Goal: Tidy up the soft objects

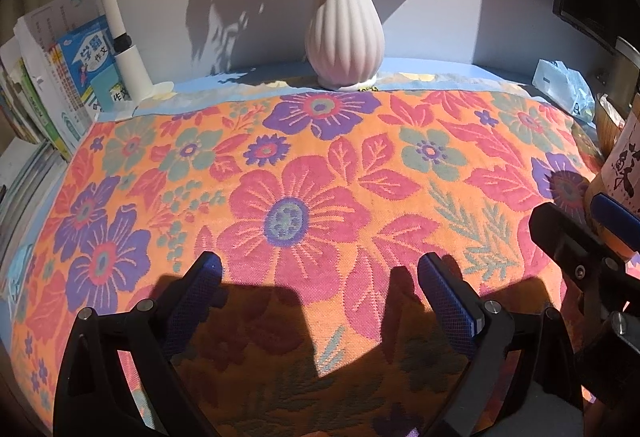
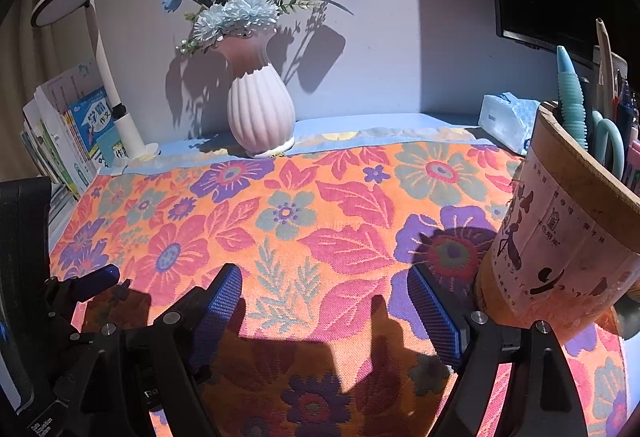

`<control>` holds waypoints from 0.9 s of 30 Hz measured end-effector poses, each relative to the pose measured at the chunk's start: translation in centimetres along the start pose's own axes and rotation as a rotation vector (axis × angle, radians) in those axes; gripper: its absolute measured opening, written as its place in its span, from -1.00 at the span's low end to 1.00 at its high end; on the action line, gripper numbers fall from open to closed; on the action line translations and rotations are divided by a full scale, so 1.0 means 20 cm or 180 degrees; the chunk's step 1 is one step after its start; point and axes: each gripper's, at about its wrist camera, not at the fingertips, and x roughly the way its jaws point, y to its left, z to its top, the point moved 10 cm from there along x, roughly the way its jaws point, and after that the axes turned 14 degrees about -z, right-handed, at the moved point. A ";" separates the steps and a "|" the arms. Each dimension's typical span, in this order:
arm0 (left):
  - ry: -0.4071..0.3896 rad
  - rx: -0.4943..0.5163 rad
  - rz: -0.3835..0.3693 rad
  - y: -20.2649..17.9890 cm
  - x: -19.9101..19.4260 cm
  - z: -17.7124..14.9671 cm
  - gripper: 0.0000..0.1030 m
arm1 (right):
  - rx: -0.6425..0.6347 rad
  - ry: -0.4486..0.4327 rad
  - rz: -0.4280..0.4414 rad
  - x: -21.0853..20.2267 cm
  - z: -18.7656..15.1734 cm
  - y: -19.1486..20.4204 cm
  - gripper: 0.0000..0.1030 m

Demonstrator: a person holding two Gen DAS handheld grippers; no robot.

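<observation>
Books (image 1: 60,85) stood at the desk's left edge; lamp (image 1: 120,37) beside them. Floral towel (image 1: 320,177) lay spread across the desk (image 1: 256,75), vase (image 1: 344,37) at its far edge. Left hand-held gripper (image 1: 320,277), right hand-held gripper (image 2: 326,289): jaws wide, empty, over the towel. Pen holder (image 2: 560,237) stood at the right edge.

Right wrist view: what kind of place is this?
Most likely a home study desk against a wall. Cues: a pen holder with scissors and pens, a white desk lamp beside upright books, and a vase of flowers behind the floral towel.
</observation>
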 end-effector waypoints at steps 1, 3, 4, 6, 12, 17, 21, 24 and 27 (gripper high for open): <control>-0.0004 0.0006 0.0003 0.00 0.00 0.00 0.91 | -0.0004 -0.0001 -0.0002 0.00 0.00 0.00 0.62; -0.0019 0.0008 0.0013 0.00 -0.01 0.00 0.91 | -0.0015 0.0000 -0.0005 0.00 0.00 0.00 0.62; -0.0024 0.0005 0.0007 0.00 -0.01 0.00 0.91 | -0.0025 0.0001 0.0000 0.00 0.00 0.00 0.62; -0.0017 0.0001 0.0002 0.00 -0.01 0.00 0.91 | -0.0044 -0.0004 -0.0009 0.00 0.00 0.01 0.62; -0.0010 0.0010 -0.0006 0.00 0.00 0.00 0.91 | -0.0059 -0.0006 -0.0038 0.00 0.00 0.01 0.62; -0.0011 0.0002 -0.0009 0.00 0.00 0.00 0.91 | -0.0065 0.0006 -0.0050 0.01 0.00 0.01 0.62; -0.0010 0.0004 -0.0010 0.00 0.00 0.00 0.91 | -0.0062 0.0008 -0.0056 0.01 -0.01 0.01 0.62; -0.0011 -0.0001 -0.0010 0.00 0.00 0.00 0.91 | -0.0066 0.0012 -0.0056 0.01 0.00 0.01 0.66; -0.0006 0.0003 -0.0019 0.00 0.00 0.01 0.91 | -0.0050 -0.0017 -0.0074 0.00 0.00 0.00 0.81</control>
